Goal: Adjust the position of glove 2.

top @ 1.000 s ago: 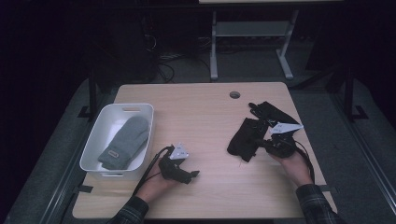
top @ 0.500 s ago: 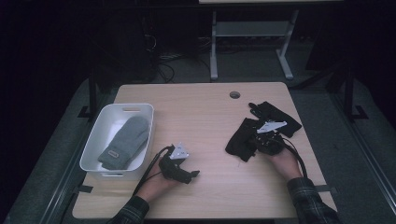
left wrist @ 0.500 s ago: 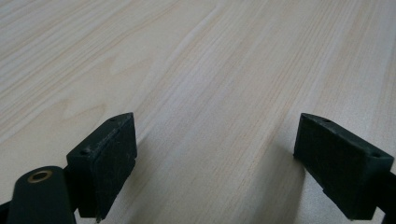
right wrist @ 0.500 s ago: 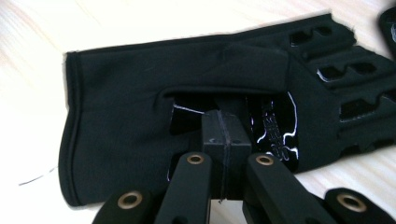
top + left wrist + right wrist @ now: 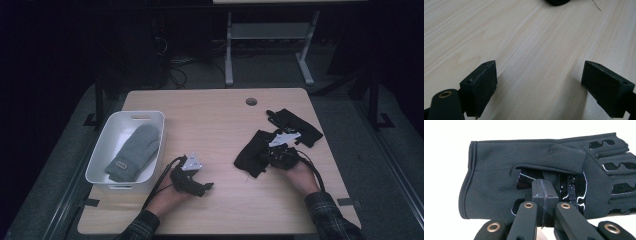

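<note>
In the right gripper view the right gripper [image 5: 544, 188] has its two jaws pressed flat together, pad to pad, with only a thin seam between them; their tips lie against the palm side of a black glove [image 5: 499, 175], just under a fold of its fabric, and whether any cloth is pinched in that seam is hard to make out, so it looks more like a closed gripper resting on the glove than a grip. The glove lies flat on the table [image 5: 215, 120], its cuff toward the left of that view and its slotted finger part toward the right. From the high view the same gripper [image 5: 274, 156] sits on the near edge of that glove [image 5: 252, 155], on the right half of the table, with the person's right hand [image 5: 300, 172] behind it. A second black glove [image 5: 300, 125] lies just beyond, farther up the table. The left gripper [image 5: 539, 82] has its jaws spread wide apart over bare wood, nothing between them; in the high view it [image 5: 197, 186] rests low on the table near the front edge, held by the left hand [image 5: 167, 195]. To its left stands a white bin [image 5: 97, 160] holding a grey mitten [image 5: 132, 152].
</note>
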`<state>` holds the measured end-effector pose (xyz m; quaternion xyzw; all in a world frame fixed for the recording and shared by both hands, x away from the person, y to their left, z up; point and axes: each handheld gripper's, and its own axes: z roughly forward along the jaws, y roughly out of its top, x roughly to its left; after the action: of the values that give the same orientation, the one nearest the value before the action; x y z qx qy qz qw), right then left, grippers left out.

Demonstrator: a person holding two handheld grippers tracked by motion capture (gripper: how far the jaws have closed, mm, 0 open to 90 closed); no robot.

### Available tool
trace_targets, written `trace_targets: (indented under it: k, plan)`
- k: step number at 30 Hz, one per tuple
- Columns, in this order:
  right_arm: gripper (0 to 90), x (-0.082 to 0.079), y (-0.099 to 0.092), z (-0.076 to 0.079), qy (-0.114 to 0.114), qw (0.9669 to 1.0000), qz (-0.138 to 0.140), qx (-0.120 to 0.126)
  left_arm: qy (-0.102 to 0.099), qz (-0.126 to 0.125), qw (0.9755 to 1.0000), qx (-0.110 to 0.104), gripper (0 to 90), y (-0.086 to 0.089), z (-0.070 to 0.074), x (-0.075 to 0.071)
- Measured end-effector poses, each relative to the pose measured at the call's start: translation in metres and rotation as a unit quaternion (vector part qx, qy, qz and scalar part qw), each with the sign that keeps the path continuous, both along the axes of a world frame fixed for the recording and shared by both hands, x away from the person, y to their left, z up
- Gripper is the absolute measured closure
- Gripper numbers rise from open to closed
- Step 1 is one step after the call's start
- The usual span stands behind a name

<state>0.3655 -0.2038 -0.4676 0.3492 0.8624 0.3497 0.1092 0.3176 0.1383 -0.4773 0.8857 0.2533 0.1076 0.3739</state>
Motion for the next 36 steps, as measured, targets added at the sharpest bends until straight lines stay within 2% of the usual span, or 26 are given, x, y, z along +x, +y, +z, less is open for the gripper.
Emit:
trace_targets:
  k: [9, 19, 26, 31, 32, 33, 36]
  plan:
    - [90.0, -0.008, 0.018, 0.001, 0.003, 0.9992, 0.039, -0.001, 0.0, 0.0, 1.0, 0.0, 12.2, 0.0, 0.0, 0.0]
    - [90.0, -0.02, 0.038, 0.002, 0.011, 0.9964, 0.083, -0.003, 0.0, 0.0, 1.0, 0.001, 12.2, 0.0, 0.0, 0.0]
    - [90.0, -0.032, 0.054, 0.004, 0.019, 0.9928, 0.118, 0.0, 0.0, 0.0, 1.0, 0.002, 12.2, 0.0, 0.0, 0.0]
    - [90.0, -0.045, 0.061, 0.006, 0.018, 0.9885, 0.149, -0.016, -0.002, 0.0, 1.0, 0.003, 12.2, 0.0, 0.0, 0.0]
    - [90.0, -0.047, 0.062, 0.007, 0.015, 0.9882, 0.152, -0.016, 0.0, 0.004, 1.0, -0.006, 12.2, -0.001, -0.001, 0.0]
    - [90.0, -0.047, 0.061, 0.008, 0.009, 0.988, 0.153, -0.017, -0.002, 0.001, 1.0, 0.0, 12.2, 0.0, 0.0, 0.0]
    - [90.0, -0.045, 0.051, 0.019, -0.001, 0.9918, 0.128, 0.011, -0.002, 0.003, 1.0, -0.004, 12.2, 0.0, -0.001, 0.0]
